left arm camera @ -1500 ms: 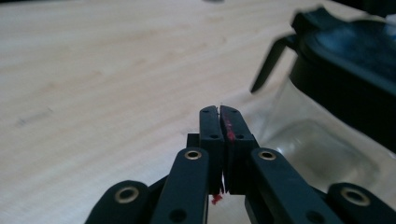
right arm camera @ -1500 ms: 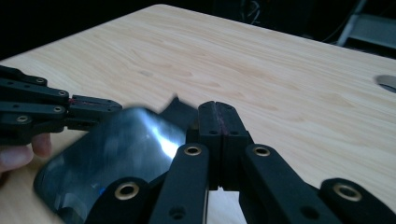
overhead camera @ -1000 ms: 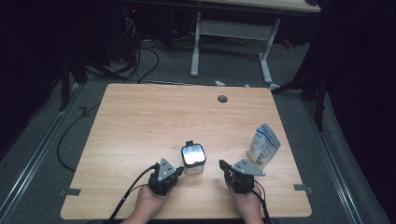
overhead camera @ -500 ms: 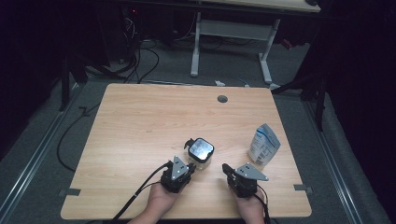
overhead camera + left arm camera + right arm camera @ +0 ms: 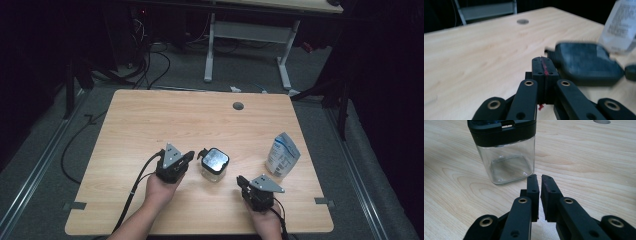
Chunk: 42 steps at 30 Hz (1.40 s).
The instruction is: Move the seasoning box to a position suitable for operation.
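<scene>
One glass jar [image 5: 214, 164], one white pouch [image 5: 282, 155] and two grippers share one table [image 5: 150, 120].

pouch [image 5: 282, 156]: white-blue, upright, table's right | grommet hole [image 5: 238, 106]: far edge | desk frame [image 5: 247, 37]: behind table

Clear jar [image 5: 214, 170], black lid [image 5: 215, 159]

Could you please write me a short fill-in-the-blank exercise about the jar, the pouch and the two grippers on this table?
1. The glass jar has a lid coloured ____.
2. The white pouch stands to the ____ of the jar in the high view.
3. The left gripper has its jaws fully ____, with nothing between them.
4. The right gripper points at the jar, its jaws parted by a narrow ____.

Missing words: black; right; shut; gap
</scene>
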Tool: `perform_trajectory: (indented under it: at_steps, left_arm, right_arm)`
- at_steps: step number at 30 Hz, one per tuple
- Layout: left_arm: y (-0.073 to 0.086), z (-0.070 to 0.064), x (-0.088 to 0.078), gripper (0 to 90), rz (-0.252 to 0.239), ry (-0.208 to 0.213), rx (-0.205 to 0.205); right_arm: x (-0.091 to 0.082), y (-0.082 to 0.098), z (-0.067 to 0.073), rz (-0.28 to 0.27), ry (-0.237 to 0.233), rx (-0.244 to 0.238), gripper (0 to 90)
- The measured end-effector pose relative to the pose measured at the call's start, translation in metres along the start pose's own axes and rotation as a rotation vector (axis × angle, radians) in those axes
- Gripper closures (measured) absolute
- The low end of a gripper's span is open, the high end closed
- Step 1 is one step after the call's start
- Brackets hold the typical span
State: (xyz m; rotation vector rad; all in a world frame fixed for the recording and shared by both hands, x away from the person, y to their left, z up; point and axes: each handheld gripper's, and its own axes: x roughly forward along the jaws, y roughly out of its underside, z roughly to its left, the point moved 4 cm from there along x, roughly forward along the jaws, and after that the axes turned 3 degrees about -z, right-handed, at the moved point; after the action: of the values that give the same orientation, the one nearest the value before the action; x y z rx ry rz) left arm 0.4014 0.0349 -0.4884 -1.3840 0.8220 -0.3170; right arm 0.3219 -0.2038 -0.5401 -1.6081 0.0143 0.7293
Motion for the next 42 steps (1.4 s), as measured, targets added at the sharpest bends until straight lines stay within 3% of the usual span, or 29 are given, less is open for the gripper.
perform_trajectory:
  at_steps: [5, 10, 22, 27, 35, 42]
  left_arm:
    - [-0.011, -0.008, 0.017, 90.0, -0.010, 0.009, 0.018]
    - [-0.007, -0.009, 0.027, 90.0, 0.020, -0.004, 0.031]
    - [-0.004, -0.009, 0.030, 90.0, 0.012, -0.002, 0.029]
    - [-0.002, -0.004, 0.031, 90.0, 0.004, -0.003, 0.000]
    - [-0.002, -0.005, 0.031, 90.0, -0.002, 0.006, -0.004]
    - [-0.002, -0.005, 0.031, 90.0, -0.003, 0.003, -0.006]
  right_arm:
    - [-0.001, 0.000, -0.002, -0.007, 0.003, 0.008, 84.4]
    - [-0.002, 0.001, -0.002, -0.005, -0.002, 0.015, 84.5]
    - [-0.001, 0.001, -0.001, -0.010, -0.010, 0.012, 85.1]
    - [-0.001, 0.001, 0.000, -0.011, -0.012, 0.008, 85.2]
    - [0.001, 0.001, 0.001, -0.014, -0.017, 0.008, 85.9]
    - [0.012, -0.021, 0.006, -0.064, -0.015, 0.003, 89.1]
